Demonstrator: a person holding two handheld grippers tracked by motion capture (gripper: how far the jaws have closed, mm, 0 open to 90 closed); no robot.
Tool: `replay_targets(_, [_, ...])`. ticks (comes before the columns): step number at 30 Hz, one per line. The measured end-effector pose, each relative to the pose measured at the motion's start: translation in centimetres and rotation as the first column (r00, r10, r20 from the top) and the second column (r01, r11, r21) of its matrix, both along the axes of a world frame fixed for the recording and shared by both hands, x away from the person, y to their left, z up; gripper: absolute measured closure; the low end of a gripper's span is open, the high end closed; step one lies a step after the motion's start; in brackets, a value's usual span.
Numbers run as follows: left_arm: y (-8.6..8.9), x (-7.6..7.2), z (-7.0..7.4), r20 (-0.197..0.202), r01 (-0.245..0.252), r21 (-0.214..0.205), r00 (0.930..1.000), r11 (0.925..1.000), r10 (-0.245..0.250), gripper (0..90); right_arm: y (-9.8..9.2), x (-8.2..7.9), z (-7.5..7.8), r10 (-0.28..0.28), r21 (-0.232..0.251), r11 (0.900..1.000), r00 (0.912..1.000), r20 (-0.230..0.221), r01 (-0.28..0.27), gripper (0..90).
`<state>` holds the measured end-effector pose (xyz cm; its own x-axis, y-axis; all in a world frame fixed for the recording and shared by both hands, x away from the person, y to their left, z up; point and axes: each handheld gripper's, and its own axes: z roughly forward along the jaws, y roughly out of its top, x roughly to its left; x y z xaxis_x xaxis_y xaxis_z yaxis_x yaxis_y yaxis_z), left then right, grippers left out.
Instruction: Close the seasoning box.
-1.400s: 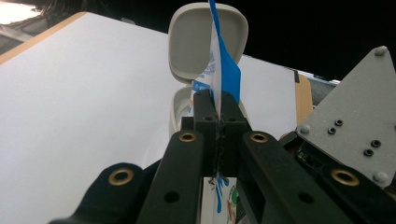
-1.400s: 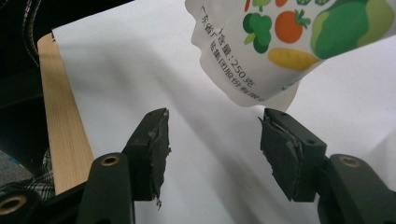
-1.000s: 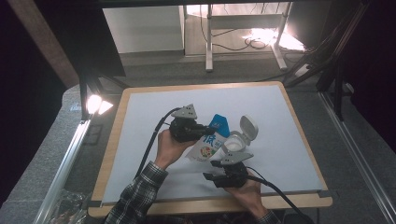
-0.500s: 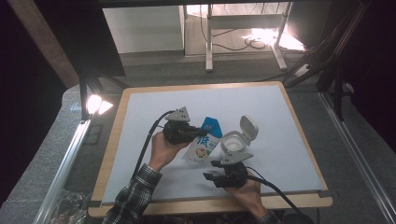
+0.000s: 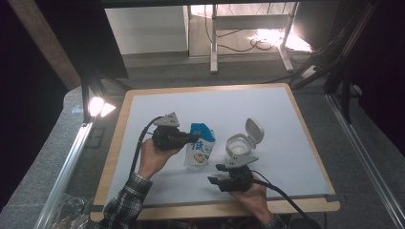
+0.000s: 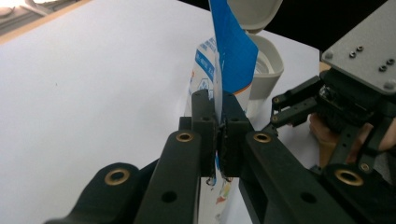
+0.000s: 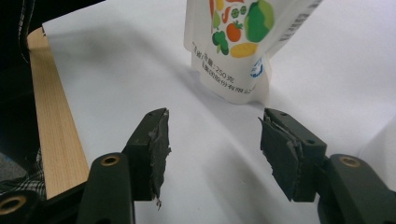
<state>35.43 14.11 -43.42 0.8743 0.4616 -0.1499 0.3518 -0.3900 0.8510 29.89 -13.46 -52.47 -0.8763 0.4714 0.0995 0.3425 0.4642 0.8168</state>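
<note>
The pouch was pinched by its blue top edge between the pressed-together fingers of the left gripper, its base hanging to the table. Just beyond those fingers stood the open-lidded white container. The right gripper was held spread and empty below the pouch. For a clean transfer, the pinch should be kept firm and the pouch carried upright.
</note>
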Motion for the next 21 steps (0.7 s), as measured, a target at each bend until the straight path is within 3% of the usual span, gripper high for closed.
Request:
replay_targets(7, [1.2,-0.3,0.0,-0.026,-0.004,0.018,0.9996,0.9998,0.005,86.2,0.0,0.0,0.0,-0.001,-0.001,1.0,1.0,0.003,0.001,42.4])
replay_targets(12, [1.7,-0.3,0.0,-0.05,0.02,0.037,0.9986,0.9991,-0.018,86.2,0.0,0.0,0.0,0.001,-0.002,1.0,1.0,0.003,-0.001,42.4])
replay_targets(17, [2.0,-0.4,0.3,-0.068,0.041,0.078,0.997,0.9961,-0.036,86.0,0.0,0.0,0.0,0.0,-0.002,1.0,1.0,0.003,0.0,42.4])
replay_targets(21, [2.0,-0.2,0.6,-0.065,0.028,0.104,0.9977,0.9942,-0.021,88.3,0.0,0.0,0.0,0.0,0.0,1.0,1.0,0.003,0.0,42.4])
